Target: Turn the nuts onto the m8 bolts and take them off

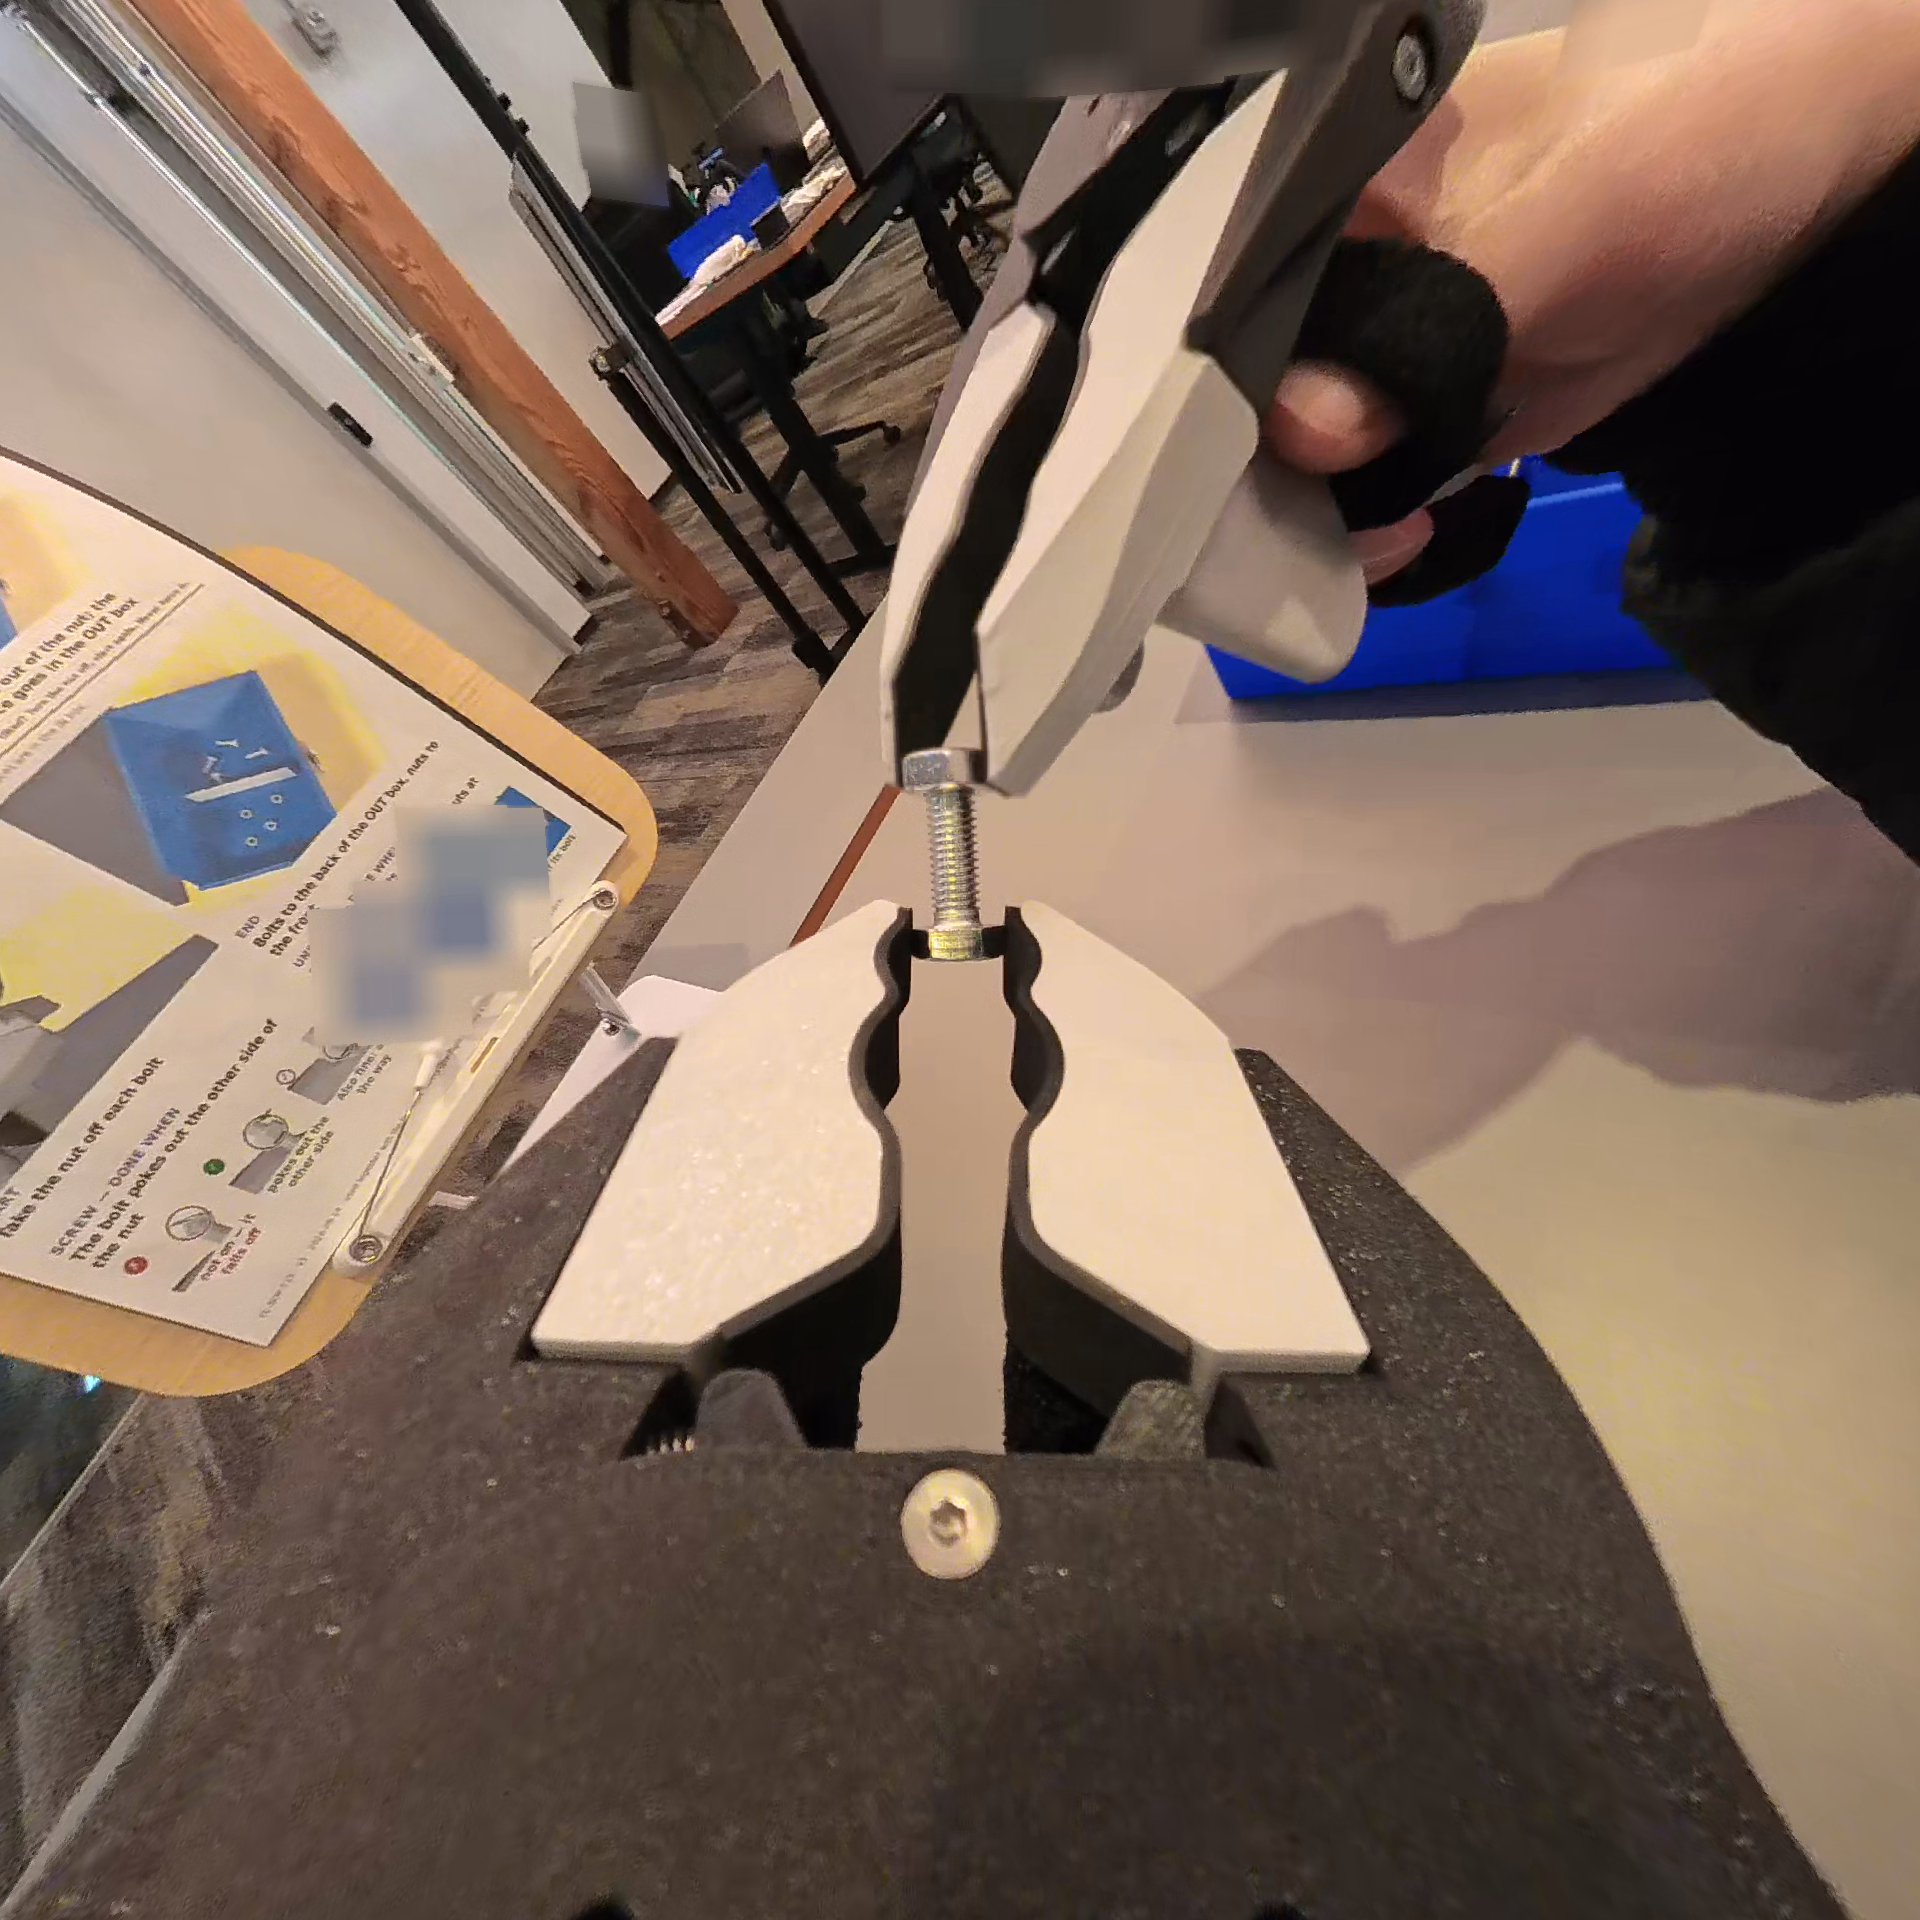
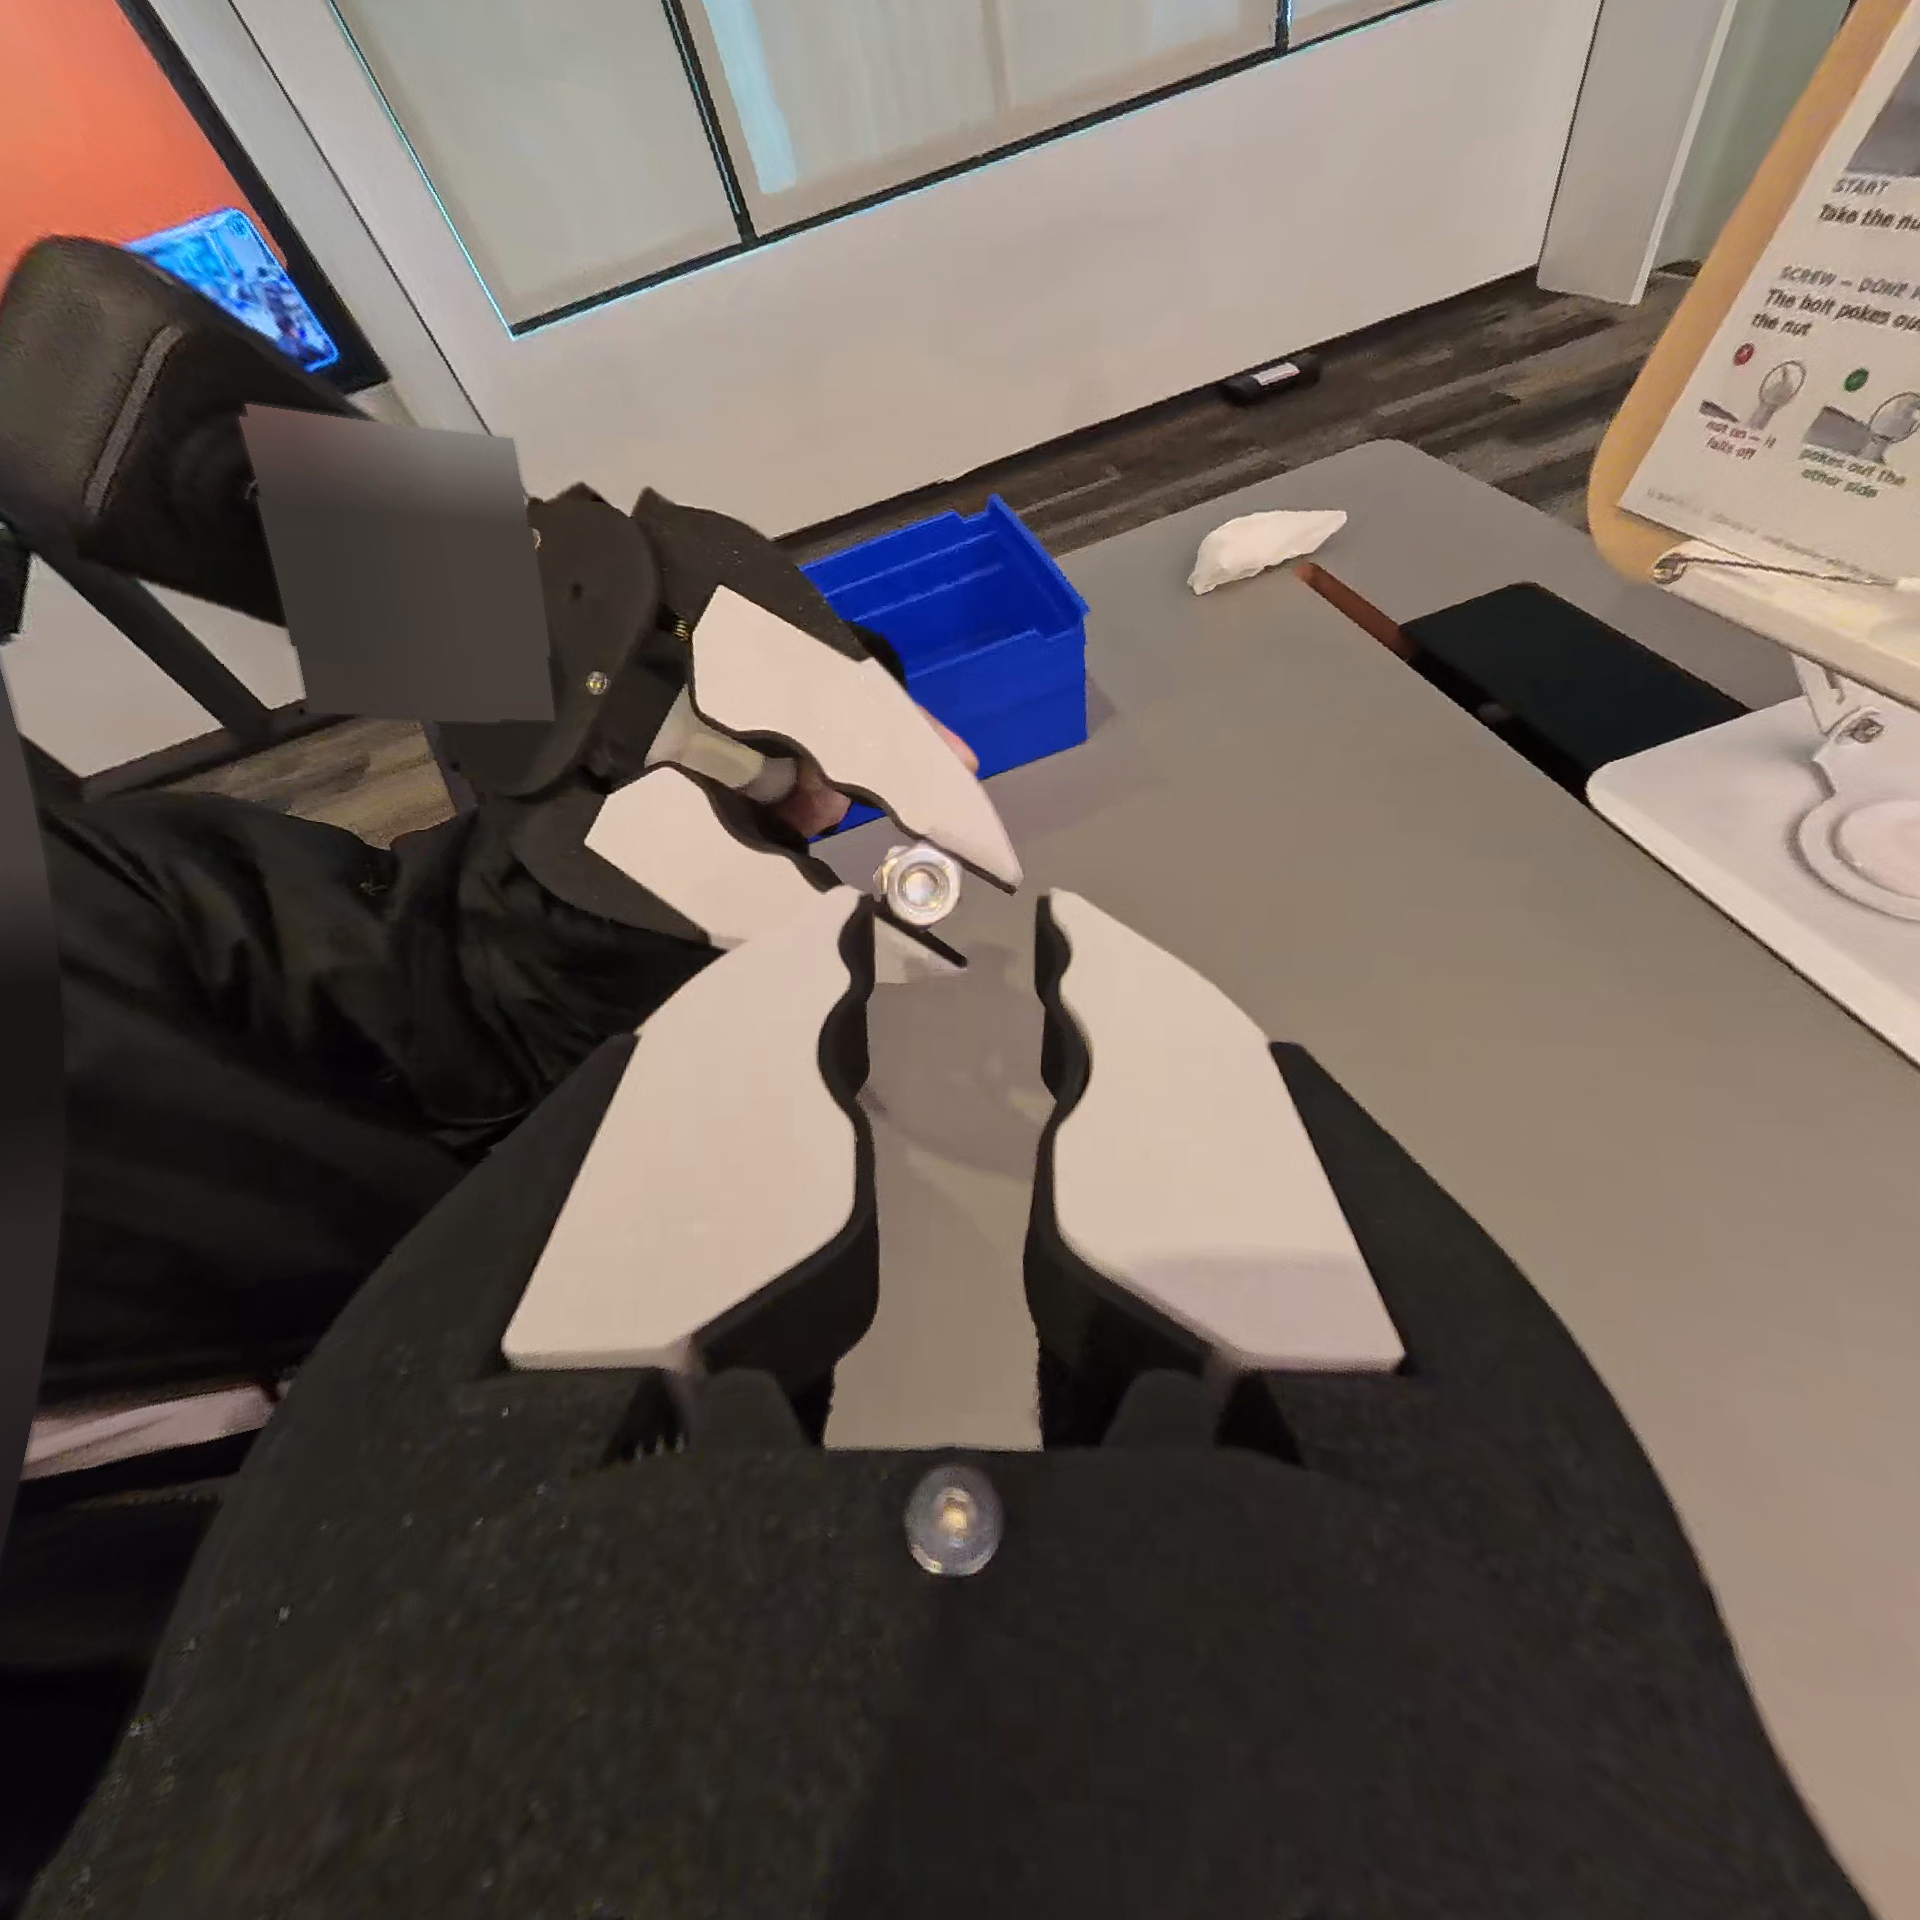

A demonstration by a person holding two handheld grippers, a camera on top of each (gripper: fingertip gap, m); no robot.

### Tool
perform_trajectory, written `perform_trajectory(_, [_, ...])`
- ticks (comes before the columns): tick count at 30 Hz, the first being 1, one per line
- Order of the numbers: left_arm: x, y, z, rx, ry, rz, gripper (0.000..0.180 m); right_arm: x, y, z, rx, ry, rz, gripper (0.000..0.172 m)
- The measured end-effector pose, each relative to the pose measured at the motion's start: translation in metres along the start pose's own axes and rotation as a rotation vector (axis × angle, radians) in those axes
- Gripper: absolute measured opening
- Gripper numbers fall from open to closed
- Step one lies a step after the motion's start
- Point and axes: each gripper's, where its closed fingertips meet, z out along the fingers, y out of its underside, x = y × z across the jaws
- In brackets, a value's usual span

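The left hand-held gripper [image 1: 957, 928] is clenched on the hexagonal head of a silver bolt [image 1: 953, 868], its two fingertips pressed against opposite sides of the head so that the threaded shank stands up and away from the gripper, above the grey tabletop [image 1: 1558, 1299]. At the far end of the shank sits a silver nut [image 1: 938, 770], and the right hand-held gripper [image 1: 940, 753] reaches down to it from above, held by a person's hand [image 1: 1507, 291] in a black fingerless glove. In the left wrist view the nut lies at the tips of the right gripper's fingers, but the right wrist view shows those fingers [image 2: 1081, 935] spread wider than the nut, with a clear gap on the right side and the bolt's end seen head-on between them, so the right gripper is released and does not grasp it. A blue bin [image 2: 966, 644] stands on the tabletop behind the left gripper, well apart from the bolt, and a small white pouch [image 2: 1262, 545] lies farther back. An instruction sheet on a wooden board [image 1: 260, 935] stands on a white stand at the tabletop's edge.
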Motion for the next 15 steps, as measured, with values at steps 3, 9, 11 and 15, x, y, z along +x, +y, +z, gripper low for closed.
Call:
perform_trajectory(3, [0.000, 0.002, 0.001, -0.014, -0.010, 0.013, 0.017, -0.003, 0.001, 0.004, 0.001, -0.046, 0.072, 0.020])
perform_trajectory(9, [0.012, 0.002, -0.001, -0.006, 0.099, -0.019, 0.017, -0.012, 0.008, 0.001, -0.061, -0.083, -0.092, 0.014])
perform_trajectory(11, [0.024, -0.001, -0.005, 0.013, 0.192, -0.049, 0.017, -0.021, 0.013, -0.002, -0.082, -0.108, -0.288, 0.014])
perform_trajectory(15, [0.049, -0.007, -0.016, 0.048, 0.386, -0.091, 0.017, -0.042, 0.024, -0.009, -0.063, -0.167, -0.665, 0.014])
